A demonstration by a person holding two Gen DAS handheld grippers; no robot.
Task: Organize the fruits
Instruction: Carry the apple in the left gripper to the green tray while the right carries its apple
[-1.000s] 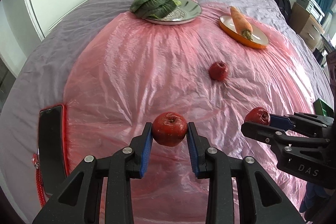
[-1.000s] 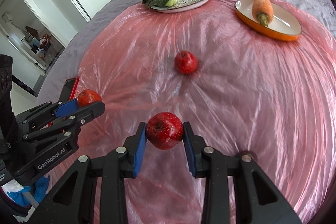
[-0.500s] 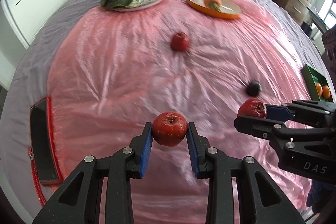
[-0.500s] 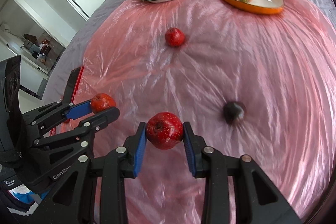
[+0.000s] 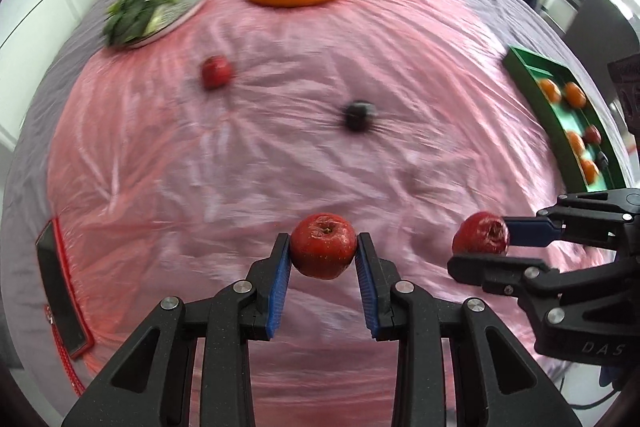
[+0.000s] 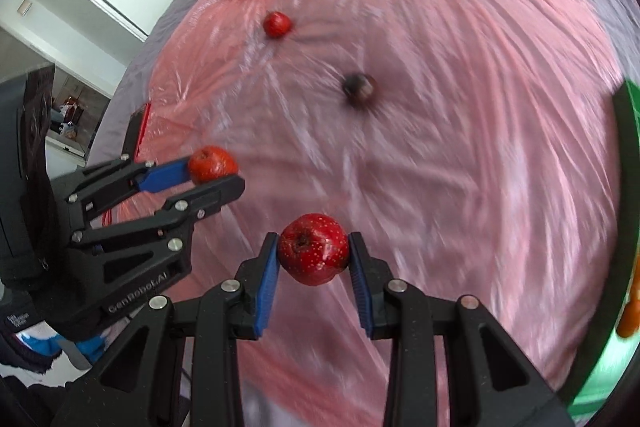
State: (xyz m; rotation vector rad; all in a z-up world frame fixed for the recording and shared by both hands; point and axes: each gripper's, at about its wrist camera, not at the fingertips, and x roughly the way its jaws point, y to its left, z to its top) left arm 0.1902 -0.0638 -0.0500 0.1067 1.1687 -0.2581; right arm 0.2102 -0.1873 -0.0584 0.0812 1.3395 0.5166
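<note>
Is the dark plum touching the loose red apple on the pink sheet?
Apart. The right wrist view shows the dark plum and loose red apple separated by bare pink sheet.

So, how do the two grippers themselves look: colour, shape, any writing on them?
Both are alike: matte black angular linkage frames with silver round rivets and ribbed blue pads on the fingers. The left gripper carries white "GenRobot.AI" lettering, seen from the right wrist; the right gripper shows "DAS" on its side. Something blue and white sits behind the left one.
</note>
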